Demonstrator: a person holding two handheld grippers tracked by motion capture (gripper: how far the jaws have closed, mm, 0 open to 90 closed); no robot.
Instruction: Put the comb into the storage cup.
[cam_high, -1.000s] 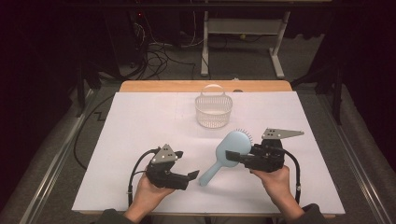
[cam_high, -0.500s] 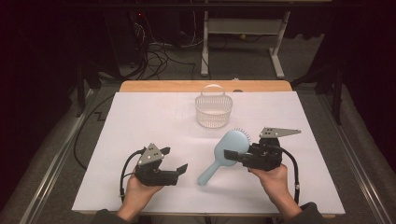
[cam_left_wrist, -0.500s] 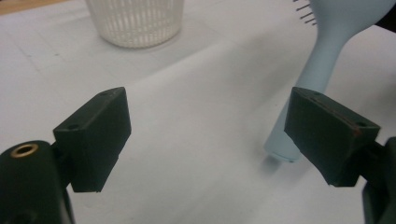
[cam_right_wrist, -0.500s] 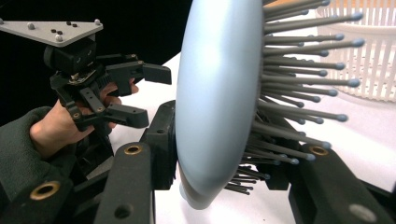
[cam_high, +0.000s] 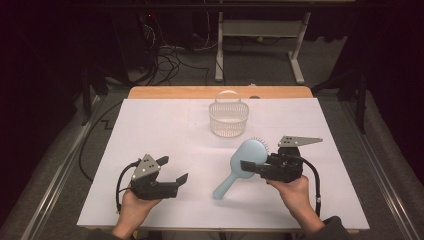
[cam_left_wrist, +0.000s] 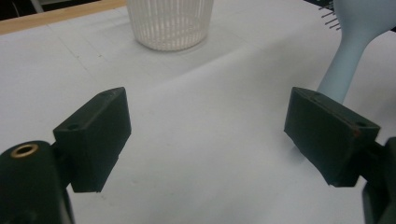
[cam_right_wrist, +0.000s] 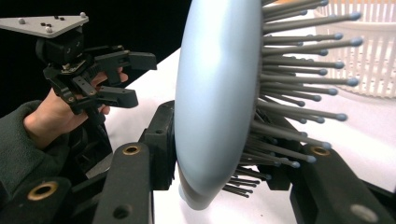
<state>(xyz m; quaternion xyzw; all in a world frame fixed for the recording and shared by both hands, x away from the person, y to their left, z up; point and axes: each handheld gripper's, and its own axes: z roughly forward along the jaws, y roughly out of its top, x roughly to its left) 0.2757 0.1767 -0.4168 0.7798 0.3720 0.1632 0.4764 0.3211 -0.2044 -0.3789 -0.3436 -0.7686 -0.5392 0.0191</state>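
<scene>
Hairbrush (cam_high: 245, 162): pale blue paddle brush, being held tilted over the white table cover (cam_high: 165, 125), head raised toward the basket, handle end sloping down toward the near edge and seeming to rest on the cover.
Right gripper (cam_high: 246, 166): gripping the brush head near its neck; in the right gripper view one jaw is pressing the smooth back, the other is sitting among the bristles (cam_right_wrist: 299, 70). Jaws closed firmly on it.
Left gripper (cam_high: 176, 172): jaws standing wide apart with nothing between them. Compared with the earlier high views, it is drawing back from the handle tip toward the person's left and now lies well apart from the brush.
Left gripper view: handle (cam_left_wrist: 343, 70) showing beyond the right-hand jaw, untouched.
Basket (cam_high: 229, 117): white slotted basket with an upright loop handle, standing empty beyond the brush, near the far edge.
Reading: the brush is now resting with the right gripper alone; placing it into the basket is probably coming next.
</scene>
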